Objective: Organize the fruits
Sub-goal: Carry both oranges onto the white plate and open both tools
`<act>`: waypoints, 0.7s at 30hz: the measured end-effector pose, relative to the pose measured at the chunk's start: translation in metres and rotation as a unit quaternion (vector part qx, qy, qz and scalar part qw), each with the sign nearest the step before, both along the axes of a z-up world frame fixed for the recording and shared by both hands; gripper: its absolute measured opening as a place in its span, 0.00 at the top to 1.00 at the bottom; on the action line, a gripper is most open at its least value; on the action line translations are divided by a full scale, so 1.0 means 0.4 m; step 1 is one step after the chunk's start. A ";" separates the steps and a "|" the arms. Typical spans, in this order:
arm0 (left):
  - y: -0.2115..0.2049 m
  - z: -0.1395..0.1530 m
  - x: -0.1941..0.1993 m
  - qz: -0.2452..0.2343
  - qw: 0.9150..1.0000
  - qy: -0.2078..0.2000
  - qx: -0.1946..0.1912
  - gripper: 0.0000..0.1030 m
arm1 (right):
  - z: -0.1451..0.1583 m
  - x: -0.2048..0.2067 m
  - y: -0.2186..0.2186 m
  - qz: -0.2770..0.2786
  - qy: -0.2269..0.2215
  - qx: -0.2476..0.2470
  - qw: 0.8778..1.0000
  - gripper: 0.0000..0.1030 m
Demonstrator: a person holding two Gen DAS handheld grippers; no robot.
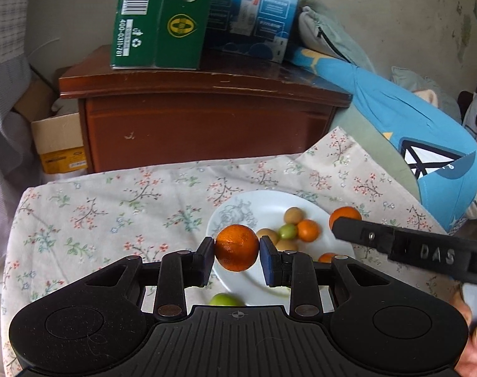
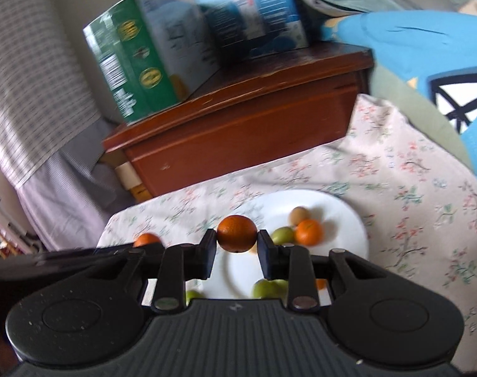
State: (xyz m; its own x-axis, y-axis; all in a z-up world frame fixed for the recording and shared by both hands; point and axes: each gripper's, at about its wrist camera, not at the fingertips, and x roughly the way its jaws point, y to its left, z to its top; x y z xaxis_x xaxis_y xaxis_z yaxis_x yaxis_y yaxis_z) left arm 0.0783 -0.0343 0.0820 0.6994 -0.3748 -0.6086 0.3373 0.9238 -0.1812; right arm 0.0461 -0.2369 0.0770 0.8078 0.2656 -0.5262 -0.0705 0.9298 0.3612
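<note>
Above the near edge of the white plate (image 1: 269, 201), each hand-held gripper, left (image 1: 236, 248) and right (image 2: 236, 235), is clamped on a tangerine

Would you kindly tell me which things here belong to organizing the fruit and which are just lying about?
Job:
left hand-held gripper with its orange
right hand-held gripper with its orange
white plate
green fruits

Lying about:
green box
blue box
wooden cabinet
</note>
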 end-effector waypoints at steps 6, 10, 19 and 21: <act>-0.019 -0.026 0.020 -0.010 1.000 0.016 -0.002 0.72 | -0.025 0.050 -0.070 -0.032 0.035 0.034 0.998 0.72; -0.028 -0.044 0.036 -0.010 1.000 0.026 -0.003 0.72 | -0.062 0.072 -0.097 -0.054 0.067 0.068 0.994 0.72; -0.052 -0.071 0.058 -0.021 0.999 0.040 -0.002 0.72 | -0.098 0.095 -0.108 -0.069 0.085 0.072 0.991 0.72; -0.058 -0.077 0.061 -0.023 0.999 0.043 -0.001 0.72 | -0.103 0.098 -0.106 -0.069 0.087 0.070 0.991 0.72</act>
State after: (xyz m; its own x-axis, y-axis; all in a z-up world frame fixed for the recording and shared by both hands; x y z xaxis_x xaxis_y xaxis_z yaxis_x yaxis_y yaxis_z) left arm 0.1028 -0.0576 0.0512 0.6259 -0.4072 -0.6652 0.3629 0.9070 -0.2138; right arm 0.0852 -0.2795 0.0356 0.7415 0.2402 -0.6264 0.1281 0.8658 0.4836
